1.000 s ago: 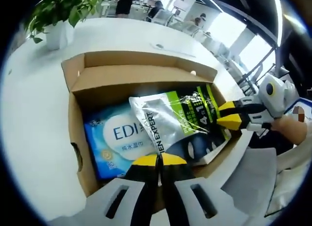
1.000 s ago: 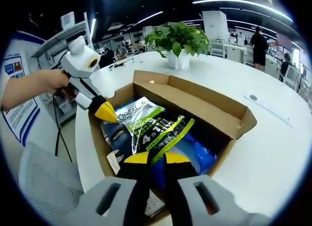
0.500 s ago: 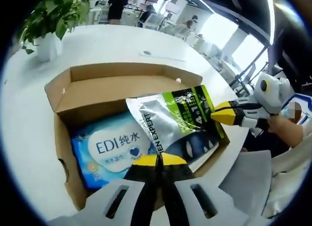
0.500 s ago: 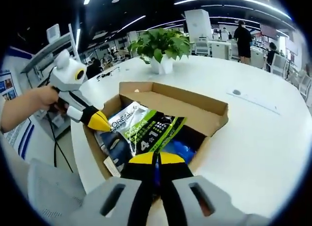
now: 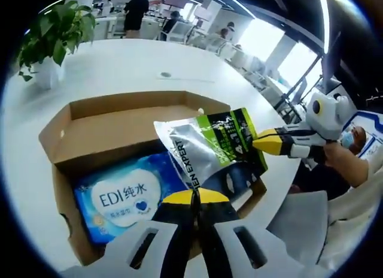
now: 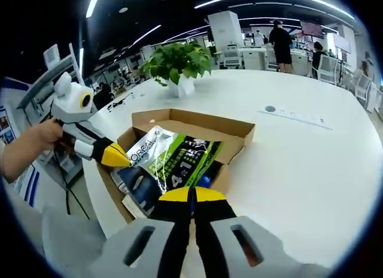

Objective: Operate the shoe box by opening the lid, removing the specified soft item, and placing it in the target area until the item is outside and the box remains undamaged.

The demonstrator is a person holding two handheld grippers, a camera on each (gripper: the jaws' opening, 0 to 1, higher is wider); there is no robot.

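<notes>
An open cardboard shoe box point(image 5: 108, 104) point(image 6: 197, 119) lies on the white round table point(image 5: 119, 62). A silver, green and black soft pouch point(image 5: 209, 146) point(image 6: 173, 155) hangs above the box, stretched between both grippers. My left gripper point(image 5: 194, 195) is shut on the pouch's near edge; in the right gripper view the left gripper point(image 6: 116, 156) pinches its silver end. My right gripper point(image 6: 191, 194) is shut on the opposite end, and the right gripper point(image 5: 260, 143) comes in from the right in the left gripper view. A blue wipes pack point(image 5: 125, 197) lies inside the box.
A potted green plant point(image 5: 51, 32) point(image 6: 176, 59) stands on the table beyond the box. A grey chair point(image 5: 299, 221) sits by the table's edge near the person. A small round inset point(image 6: 270, 109) marks the tabletop. People stand among desks in the background.
The pouch has risen out of the box, held by both grippers. Both views have pulled up and back, so the box looks smaller and lower.
</notes>
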